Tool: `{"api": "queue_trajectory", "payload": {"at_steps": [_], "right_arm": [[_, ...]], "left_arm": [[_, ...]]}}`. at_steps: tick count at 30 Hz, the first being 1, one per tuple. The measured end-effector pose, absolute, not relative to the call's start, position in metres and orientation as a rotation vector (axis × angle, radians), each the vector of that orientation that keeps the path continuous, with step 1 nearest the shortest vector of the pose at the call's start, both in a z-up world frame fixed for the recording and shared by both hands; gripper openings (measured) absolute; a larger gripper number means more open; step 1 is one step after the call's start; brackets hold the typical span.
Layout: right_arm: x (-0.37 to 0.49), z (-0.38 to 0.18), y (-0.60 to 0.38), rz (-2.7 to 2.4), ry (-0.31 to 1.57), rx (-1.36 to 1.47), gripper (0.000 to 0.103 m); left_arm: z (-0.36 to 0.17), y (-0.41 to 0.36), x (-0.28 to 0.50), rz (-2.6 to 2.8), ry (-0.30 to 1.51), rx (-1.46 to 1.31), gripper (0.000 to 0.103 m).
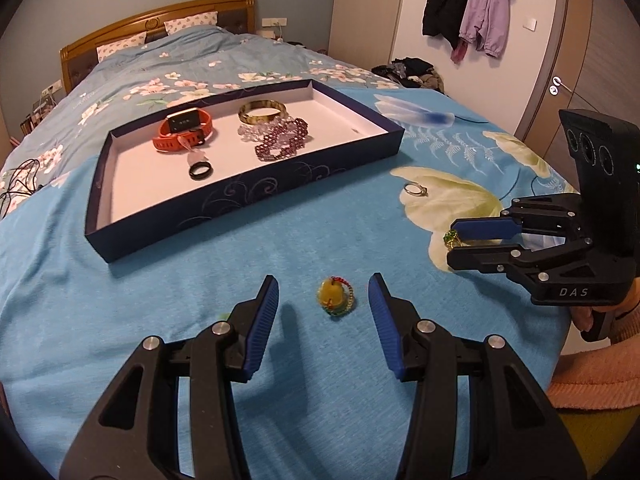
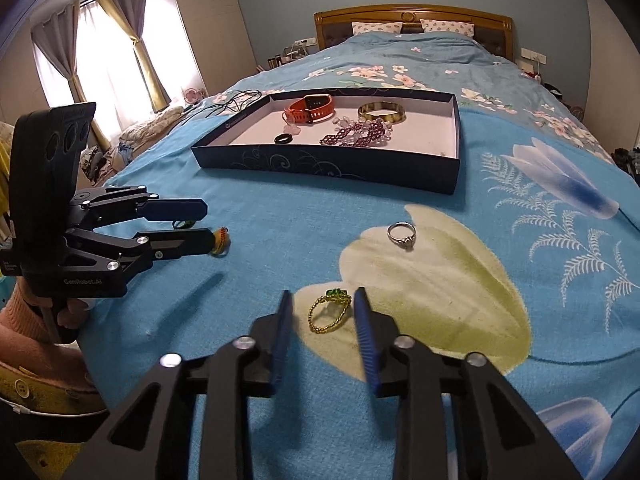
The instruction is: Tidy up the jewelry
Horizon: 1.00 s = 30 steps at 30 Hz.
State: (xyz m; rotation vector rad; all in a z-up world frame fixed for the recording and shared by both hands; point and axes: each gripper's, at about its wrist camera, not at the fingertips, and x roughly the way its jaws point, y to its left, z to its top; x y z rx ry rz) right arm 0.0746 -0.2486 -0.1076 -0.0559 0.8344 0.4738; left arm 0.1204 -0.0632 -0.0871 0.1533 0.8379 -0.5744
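A yellow pendant with a red-green cord [image 1: 335, 297] lies on the blue bedspread between the fingers of my open left gripper [image 1: 323, 292]; the pendant shows partly in the right wrist view [image 2: 221, 241]. A gold ring with a green stone [image 2: 330, 309] lies between the fingers of my open right gripper [image 2: 322, 307], apart from both pads; it shows in the left wrist view [image 1: 452, 238] too. A silver ring [image 2: 402, 235] [image 1: 415, 189] lies loose beyond it. The dark blue tray [image 1: 256, 188] [image 2: 332, 168] holds an orange watch [image 1: 184, 130], a bangle [image 1: 262, 112], purple beads [image 1: 284, 140] and a black ring [image 1: 201, 170].
The tray sits mid-bed; the wooden headboard [image 2: 412, 20] and pillows are far behind. Black cables [image 1: 16, 184] lie at the bed's left edge. A door with hanging coats [image 1: 476, 12] stands to the right. My right gripper shows in the left wrist view [image 1: 454, 246].
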Motion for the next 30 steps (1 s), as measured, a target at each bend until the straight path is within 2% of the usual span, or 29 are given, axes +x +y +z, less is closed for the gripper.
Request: {"api": "queue_trajectory", "payload": {"at_steps": [6,11,12,13,17,30], "right_arm": [[0.072,-0.108,-0.250,0.458,0.827,-0.078,0.014],[0.072,-0.108,-0.252,0.460,0.824,-0.074,0.009],[0.072,-0.109,-0.253,0.465,0.824,-0.069,0.003],[0.072,-0.109,-0.252,0.472,0.828,-0.064,0.001],[0.072,-0.108,-0.252,0.476,0.827,-0.060,0.001],[0.076,-0.097,-0.249,0.492,0.793,-0.033,0.001]], "left_arm": [[-0.095,-0.070,0.126,-0.576,0.885,0.157,0.040],[-0.096,-0.074,0.125,-0.574,0.886,0.177,0.039],[-0.097,-0.074,0.125,-0.572,0.885,0.181,0.035],[-0.097,-0.075,0.125,-0.571,0.885,0.183,0.033],[-0.097,-0.073,0.125,-0.559,0.885,0.174,0.019],[-0.088,-0.066,0.124,-0.555,0.853,0.139,0.019]]}}
